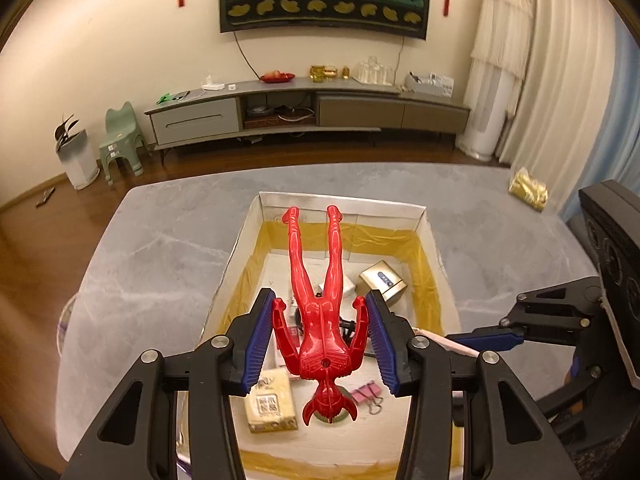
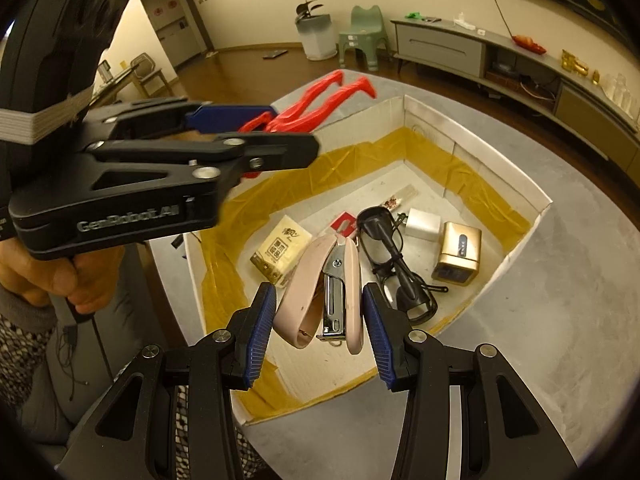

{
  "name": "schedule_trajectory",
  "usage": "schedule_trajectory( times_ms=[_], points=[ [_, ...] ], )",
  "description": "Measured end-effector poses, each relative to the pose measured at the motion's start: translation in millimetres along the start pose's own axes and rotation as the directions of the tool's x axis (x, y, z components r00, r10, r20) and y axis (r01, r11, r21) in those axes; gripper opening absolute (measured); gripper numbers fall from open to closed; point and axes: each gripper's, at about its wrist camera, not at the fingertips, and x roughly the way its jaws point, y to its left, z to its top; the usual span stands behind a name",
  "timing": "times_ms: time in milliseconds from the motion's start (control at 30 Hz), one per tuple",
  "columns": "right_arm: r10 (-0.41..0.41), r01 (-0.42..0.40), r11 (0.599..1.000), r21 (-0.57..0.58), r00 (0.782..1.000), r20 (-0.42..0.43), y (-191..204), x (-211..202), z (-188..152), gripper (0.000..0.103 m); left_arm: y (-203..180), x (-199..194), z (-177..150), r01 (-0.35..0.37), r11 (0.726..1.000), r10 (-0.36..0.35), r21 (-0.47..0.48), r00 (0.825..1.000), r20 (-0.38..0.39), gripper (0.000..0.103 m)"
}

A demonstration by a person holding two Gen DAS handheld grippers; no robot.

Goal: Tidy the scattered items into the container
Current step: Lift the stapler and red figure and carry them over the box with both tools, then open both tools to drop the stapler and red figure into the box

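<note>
The left gripper hangs over the white box, its blue pads pinching the arms of a red toy figure, legs pointing to twelve o'clock, so it can drop straight in. Below lie a tissue packet at seven o'clock and a pink binder clip at five. The right gripper clamps a pink stapler above the box's near edge, glasses at two o'clock.

Glasses partly behind stapler
</note>
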Motion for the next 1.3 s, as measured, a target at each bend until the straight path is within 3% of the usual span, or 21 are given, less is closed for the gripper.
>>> schedule_trajectory(
  times_ms=[333,833,1133,1300],
  points=[
    [0.004,-0.003,1.000,0.013,0.999,-0.047,-9.0,22.0,8.2,0.047,7.2,49.3,17.4,-0.023,0.997,0.029,0.072,0.996,-0.090,0.047],
    [-0.006,0.006,1.000,-0.006,0.992,-0.129,-19.0,52.0,20.2,0.047,14.4,119.2,32.0,-0.044,0.986,0.079,0.158,0.972,-0.223,0.047],
    [-0.033,0.029,0.999,-0.030,0.989,-0.146,-18.5,59.7,31.3,0.043,11.9,147.3,40.6,-0.083,0.977,0.126,0.196,0.967,-0.220,0.048],
    [-0.034,0.033,0.999,-0.012,0.990,-0.137,-23.4,59.3,32.7,0.043,20.2,153.4,41.1,-0.123,0.978,0.156,0.167,0.966,-0.204,0.049]
  ],
)
